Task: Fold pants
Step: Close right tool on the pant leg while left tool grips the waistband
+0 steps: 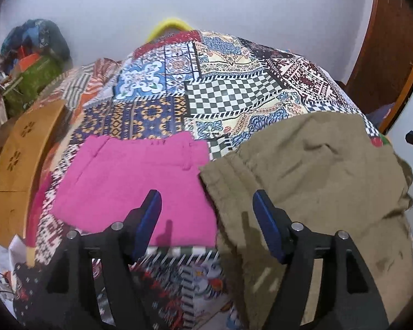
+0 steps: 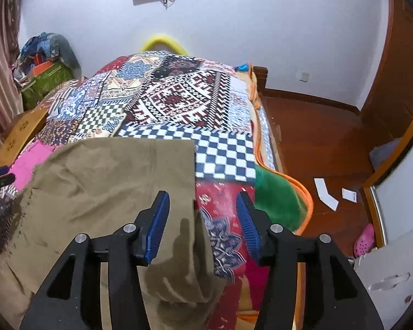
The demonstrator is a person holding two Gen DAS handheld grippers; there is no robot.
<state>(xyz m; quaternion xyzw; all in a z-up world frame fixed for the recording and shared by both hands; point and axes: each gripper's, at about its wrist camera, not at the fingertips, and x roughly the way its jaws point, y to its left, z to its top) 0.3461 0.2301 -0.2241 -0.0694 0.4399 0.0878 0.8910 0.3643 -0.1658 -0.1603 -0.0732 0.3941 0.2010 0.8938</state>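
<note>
On the bed spread with a patchwork-print quilt (image 1: 220, 93), the crumpled olive-khaki cotton pants (image 1: 316, 170) lie doubled over near the front edge, just beside a flat, already folded bright pink fabric garment (image 1: 135, 181) on their left. The left gripper (image 1: 206, 209) hangs above the line where the pink piece and the khaki edge meet, its blue-padded jaws standing apart with nothing between them. The right gripper (image 2: 202, 211) hovers over the right-hand edge of the khaki pants (image 2: 110, 187), jaws likewise spread and clear of the cloth, which passes under them without being pinched. Judging by this, one fold has just been laid down and let go, and the pants are only partly folded, with loose wrinkles and a lower part drooping toward the bed's front. The next move likely calls for both grippers to take fresh holds on the near hem or corners, lift evenly, and carry that edge over while keeping the layers aligned.
</note>
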